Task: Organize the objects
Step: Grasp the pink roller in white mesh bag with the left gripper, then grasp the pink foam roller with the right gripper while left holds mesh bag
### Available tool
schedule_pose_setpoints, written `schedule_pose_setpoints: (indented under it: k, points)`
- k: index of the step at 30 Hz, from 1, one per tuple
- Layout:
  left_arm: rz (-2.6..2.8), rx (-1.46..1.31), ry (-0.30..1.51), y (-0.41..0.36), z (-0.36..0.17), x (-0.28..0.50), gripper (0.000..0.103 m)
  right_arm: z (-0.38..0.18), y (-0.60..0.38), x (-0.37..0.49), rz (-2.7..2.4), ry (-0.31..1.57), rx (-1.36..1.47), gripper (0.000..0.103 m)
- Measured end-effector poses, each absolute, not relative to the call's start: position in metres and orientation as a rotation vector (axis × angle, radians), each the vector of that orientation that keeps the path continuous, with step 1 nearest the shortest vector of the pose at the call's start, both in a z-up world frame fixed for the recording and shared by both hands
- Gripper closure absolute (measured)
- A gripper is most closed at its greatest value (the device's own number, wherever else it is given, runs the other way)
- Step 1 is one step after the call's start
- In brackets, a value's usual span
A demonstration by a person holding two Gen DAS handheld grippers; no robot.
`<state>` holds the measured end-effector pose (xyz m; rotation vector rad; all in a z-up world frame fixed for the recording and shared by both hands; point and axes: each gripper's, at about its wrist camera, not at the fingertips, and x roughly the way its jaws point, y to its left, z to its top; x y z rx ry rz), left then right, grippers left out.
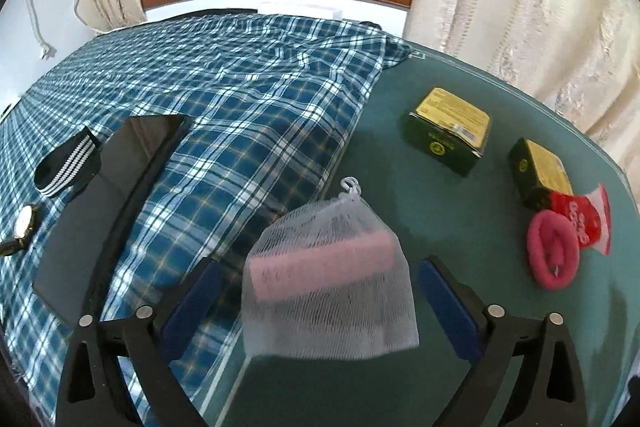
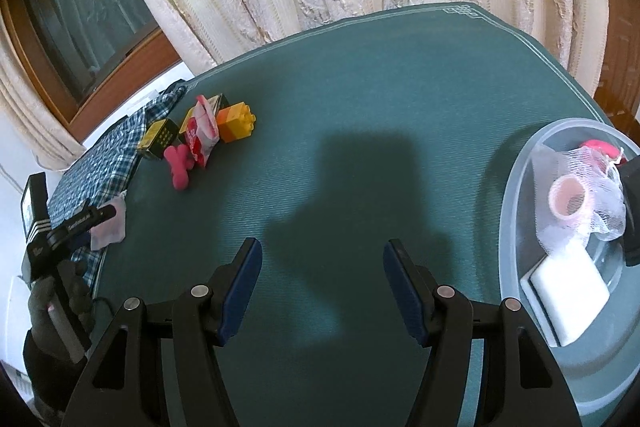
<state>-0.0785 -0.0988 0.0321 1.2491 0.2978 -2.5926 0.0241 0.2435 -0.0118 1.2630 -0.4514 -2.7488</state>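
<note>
Sorting is sitting partway done, judging by how things are lying. Toward the right edge of the desk [image 2: 360,87], the clear tub [image 2: 516,187] is already holding a pink tape roll [image 2: 566,201] wrapped in white netting, a white block [image 2: 568,291] and something pink at its far side that is too hidden to name.

Left gripper [image 1: 320,291] is hovering with its jaws spread as wide as they seem to go, and the mesh bag [image 1: 328,279] with a pink bar inside is lying between them, at the near edge of the desk just beside the checked cloth [image 1: 224,99]. The pads are standing clear of the mesh on both sides, so nothing is being squeezed. Right gripper [image 2: 322,285] is pointing at bare green desk with its jaws parted about halfway and nothing between them.

Plenty is waiting. Near the far left corner two dark boxes with yellow tops [image 1: 450,135], a red packet [image 1: 588,223], a pink rubbery toy [image 1: 552,251] and an orange and yellow building block [image 2: 236,121] are clustered close together, the packet touching one box. On the checked cloth a black phone [image 1: 112,199], a striped band [image 1: 66,165] and a wristwatch [image 1: 22,227] are lying untouched. I judge the mesh bag to be the piece in hand and the tub its likely home.
</note>
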Motion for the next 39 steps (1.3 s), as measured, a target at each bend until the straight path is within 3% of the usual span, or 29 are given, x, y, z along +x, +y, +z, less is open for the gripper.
schedule_pose_setpoints:
  k: [7,9,10,13,27,32,39]
  points:
    - [-2.573,1.252,0.236,-0.093,0.022,-0.088,0.002,-0.019,0.246,0.016,-2.733,-0.466,1.291,0.038]
    - [-2.571,1.256,0.205,-0.091,0.019,-0.089,0.01,-0.021,0.245,0.013,-2.725,-0.466,1.298,0.038]
    - [-2.566,1.265,0.198,-0.092,0.018,-0.091,0.02,-0.022,0.244,0.012,-2.722,-0.464,1.3,0.038]
    - [-2.561,1.267,0.207,-0.095,0.017,-0.092,0.025,-0.024,0.24,0.009,-2.711,-0.453,1.304,0.038]
    - [-2.673,1.212,0.252,-0.076,0.042,-0.071,0.026,-0.023,0.187,-0.021,-2.623,-0.324,1.27,0.038]
    - [-2.708,1.157,0.135,-0.058,0.043,-0.066,0.026,-0.023,0.153,-0.046,-2.538,-0.321,1.228,0.038]
    - [-2.712,1.153,0.13,-0.06,0.035,-0.065,0.026,-0.027,0.105,-0.085,-2.455,-0.271,1.19,0.038]
